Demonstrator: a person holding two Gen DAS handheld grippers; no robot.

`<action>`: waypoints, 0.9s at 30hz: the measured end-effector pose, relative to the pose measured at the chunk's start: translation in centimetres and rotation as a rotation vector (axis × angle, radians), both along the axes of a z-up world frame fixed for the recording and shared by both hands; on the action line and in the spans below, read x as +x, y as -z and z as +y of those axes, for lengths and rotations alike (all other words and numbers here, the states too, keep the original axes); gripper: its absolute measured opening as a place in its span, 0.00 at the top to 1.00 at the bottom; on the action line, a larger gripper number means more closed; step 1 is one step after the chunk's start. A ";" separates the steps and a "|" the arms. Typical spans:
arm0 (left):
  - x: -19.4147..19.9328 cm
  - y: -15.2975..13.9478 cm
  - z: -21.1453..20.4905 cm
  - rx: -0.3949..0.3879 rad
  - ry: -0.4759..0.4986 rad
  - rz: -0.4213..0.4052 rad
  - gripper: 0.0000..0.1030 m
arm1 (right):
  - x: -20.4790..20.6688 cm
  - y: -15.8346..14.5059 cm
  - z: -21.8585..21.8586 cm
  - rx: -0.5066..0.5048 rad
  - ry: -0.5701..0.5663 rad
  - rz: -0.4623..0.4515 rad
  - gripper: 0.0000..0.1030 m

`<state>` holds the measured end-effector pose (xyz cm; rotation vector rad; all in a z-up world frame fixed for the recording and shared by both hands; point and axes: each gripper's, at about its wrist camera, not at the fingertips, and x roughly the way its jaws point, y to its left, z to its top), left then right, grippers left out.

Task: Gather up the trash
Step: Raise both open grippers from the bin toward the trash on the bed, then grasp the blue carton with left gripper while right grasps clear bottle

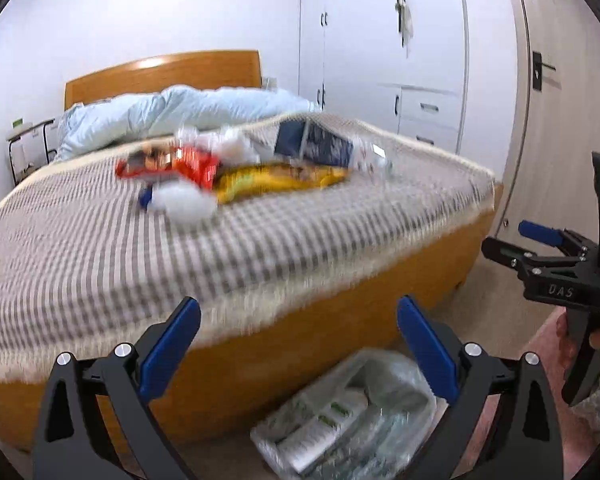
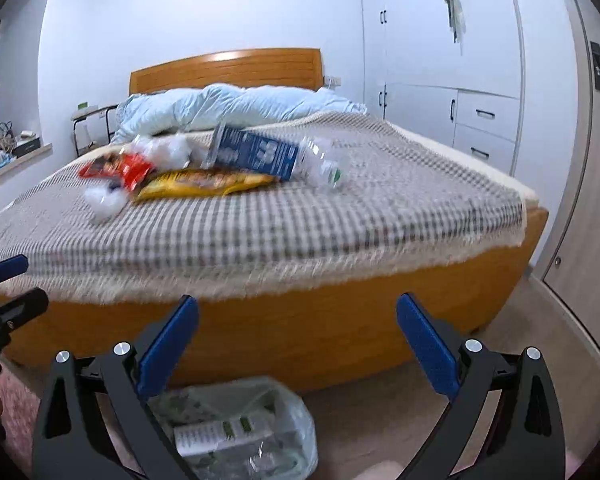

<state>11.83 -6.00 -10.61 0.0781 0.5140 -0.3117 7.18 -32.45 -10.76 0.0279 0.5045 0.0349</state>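
Trash lies heaped on the checked bedspread [image 2: 340, 216]: a red snack wrapper [image 2: 118, 170], a yellow chip bag [image 2: 204, 184], a blue carton [image 2: 256, 154], a clear plastic bottle [image 2: 324, 164], crumpled white tissue [image 2: 106, 198] and a white plastic wad [image 2: 168, 148]. The same heap shows in the left wrist view, with the red wrapper [image 1: 172, 166] and yellow bag [image 1: 276, 180]. On the floor by the bed foot stands a clear trash bag [image 2: 240, 428] [image 1: 348, 412]. My left gripper [image 1: 298, 344] and right gripper [image 2: 298, 340] both hang open and empty above the bag, short of the bed.
A wooden bed frame [image 2: 320, 336] fronts me, a light blue duvet [image 2: 228, 104] bunched at the headboard. White wardrobes [image 2: 440, 60] and a door [image 2: 596, 160] stand to the right. A small side table [image 2: 88, 120] sits left of the bed. Beige floor [image 2: 520, 320] runs along the right side.
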 end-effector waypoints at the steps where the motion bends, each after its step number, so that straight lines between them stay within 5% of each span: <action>1: 1.0 -1.0 -0.3 -0.012 -0.003 -0.018 0.07 | 0.5 -0.4 -0.2 0.004 0.003 -0.006 0.08; 8: 7.9 -5.2 -2.5 -0.058 -0.006 -0.060 0.07 | 6.9 -3.3 -2.1 0.017 0.043 -0.057 0.08; 16: 18.6 -6.8 -5.3 -0.079 0.009 -0.067 0.07 | 15.2 -3.5 -4.2 0.029 0.061 -0.031 0.08; 23: 26.1 -5.5 -6.9 -0.043 0.126 -0.024 0.07 | 20.1 -2.0 -6.2 0.172 0.110 0.069 0.08; 27: 29.0 -3.9 -7.3 -0.002 0.143 0.053 0.07 | 21.2 -1.5 -5.8 0.138 0.117 0.094 0.08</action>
